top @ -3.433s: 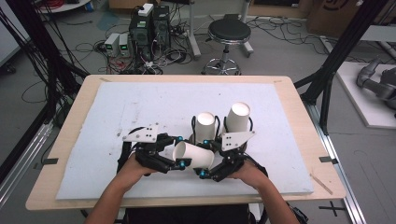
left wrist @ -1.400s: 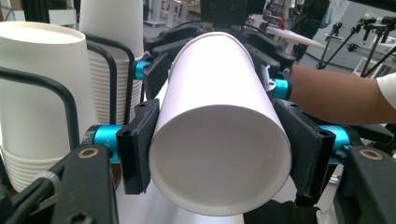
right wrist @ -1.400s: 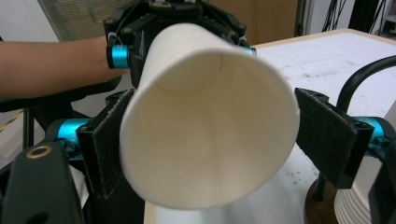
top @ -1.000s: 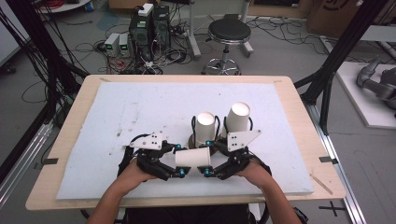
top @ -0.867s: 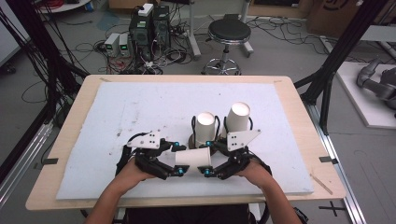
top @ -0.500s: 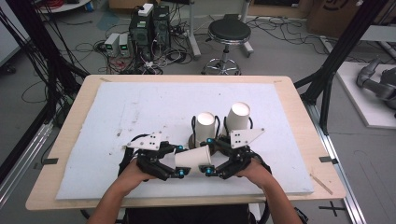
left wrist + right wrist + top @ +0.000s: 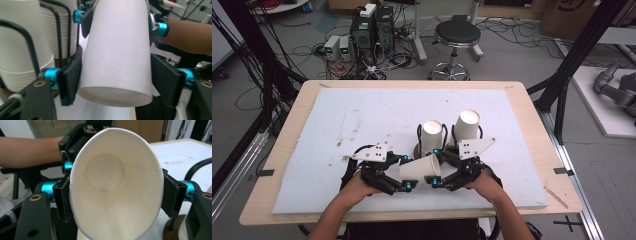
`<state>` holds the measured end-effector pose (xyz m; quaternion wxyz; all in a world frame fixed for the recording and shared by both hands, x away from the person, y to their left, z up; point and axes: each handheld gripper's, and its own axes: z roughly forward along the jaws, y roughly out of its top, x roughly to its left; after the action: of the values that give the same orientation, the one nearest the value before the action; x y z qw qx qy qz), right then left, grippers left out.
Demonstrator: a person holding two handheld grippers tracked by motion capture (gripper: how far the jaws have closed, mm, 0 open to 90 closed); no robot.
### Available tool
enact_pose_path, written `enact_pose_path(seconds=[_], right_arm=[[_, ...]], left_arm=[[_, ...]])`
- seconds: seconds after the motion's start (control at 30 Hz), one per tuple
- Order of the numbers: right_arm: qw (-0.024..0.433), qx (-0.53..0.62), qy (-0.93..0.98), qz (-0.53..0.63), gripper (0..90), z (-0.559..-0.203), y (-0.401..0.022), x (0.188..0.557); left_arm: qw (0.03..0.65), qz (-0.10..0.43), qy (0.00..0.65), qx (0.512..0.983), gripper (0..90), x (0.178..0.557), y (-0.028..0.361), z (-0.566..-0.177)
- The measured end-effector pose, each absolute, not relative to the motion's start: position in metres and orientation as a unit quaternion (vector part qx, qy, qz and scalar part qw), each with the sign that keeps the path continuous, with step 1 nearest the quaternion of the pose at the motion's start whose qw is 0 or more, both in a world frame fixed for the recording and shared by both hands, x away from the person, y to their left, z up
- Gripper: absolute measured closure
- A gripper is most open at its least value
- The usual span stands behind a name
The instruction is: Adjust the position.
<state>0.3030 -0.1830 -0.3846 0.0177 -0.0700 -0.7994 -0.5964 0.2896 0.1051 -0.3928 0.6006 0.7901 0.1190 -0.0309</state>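
Over white table point(image 7: 337, 120) — both tongs clamp one sideways paper cup point(image 7: 421, 169).

Floor: grey floor point(image 7: 522, 55), strewn with cables point(image 7: 312, 50)
Furniture: black stool point(image 7: 457, 35); computer towers point(image 7: 371, 25)
Worktop: wooden worktop point(image 7: 287, 130), white mat point(image 7: 362, 115)

Lab: computer towers point(image 7: 371, 25), floor cables point(image 7: 307, 50), stool point(image 7: 456, 37).

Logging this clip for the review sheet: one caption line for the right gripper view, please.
Right gripper clamps the squashed open rim of a white paper cup, its inside bottom visible; left gripper holds the far end.
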Motion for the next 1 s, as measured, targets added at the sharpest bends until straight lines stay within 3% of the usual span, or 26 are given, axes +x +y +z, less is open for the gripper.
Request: enact_pose_path(seconds=[0.33, 0.57, 0.63, 0.67, 0.73, 0.83, 0.87, 0.9, 1.0], right_arm=[[0.021, -0.071, -0.808, -0.585, 27.4, -0.3840, -0.1806, 0.3035], [0.035, -0.069, -0.803, -0.592, 27.9, -0.3833, -0.1812, 0.3037], [0.039, -0.074, -0.792, -0.605, 24.3, -0.3839, -0.1810, 0.3026], [0.044, -0.080, -0.787, -0.610, 17.8, -0.3843, -0.1804, 0.3024], [0.055, -0.099, -0.781, -0.614, 16.2, -0.3858, -0.1791, 0.3028], [0.065, -0.096, -0.772, -0.625, 18.2, -0.3871, -0.1784, 0.3037], [0.064, -0.089, -0.772, -0.626, 25.9, -0.3868, -0.1784, 0.3035], [0.064, -0.083, -0.769, -0.631, 27.7, -0.3859, -0.1790, 0.3033], [0.046, -0.078, -0.777, -0.623, 27.7, -0.3849, -0.1791, 0.3036]], left_arm=[[0.595, -0.027, 0.111, 0.796, 26.9, 0.2900, 0.0997, -0.3912], [0.591, -0.036, 0.085, 0.801, 35.5, 0.2905, 0.0993, -0.3935], [0.604, -0.037, 0.082, 0.792, 35.5, 0.2904, 0.1008, -0.3928], [0.613, -0.040, 0.079, 0.785, 35.5, 0.2903, 0.1018, -0.3921], [0.624, -0.038, 0.076, 0.777, 35.9, 0.2899, 0.1030, -0.3906], [0.621, -0.038, 0.078, 0.779, 35.8, 0.2903, 0.1025, -0.3913], [0.616, -0.038, 0.081, 0.783, 35.6, 0.2907, 0.1022, -0.3920], [0.615, -0.039, 0.085, 0.783, 35.8, 0.2906, 0.1015, -0.3932], [0.601, -0.039, 0.099, 0.792, 33.6, 0.2897, 0.0974, -0.3953]])
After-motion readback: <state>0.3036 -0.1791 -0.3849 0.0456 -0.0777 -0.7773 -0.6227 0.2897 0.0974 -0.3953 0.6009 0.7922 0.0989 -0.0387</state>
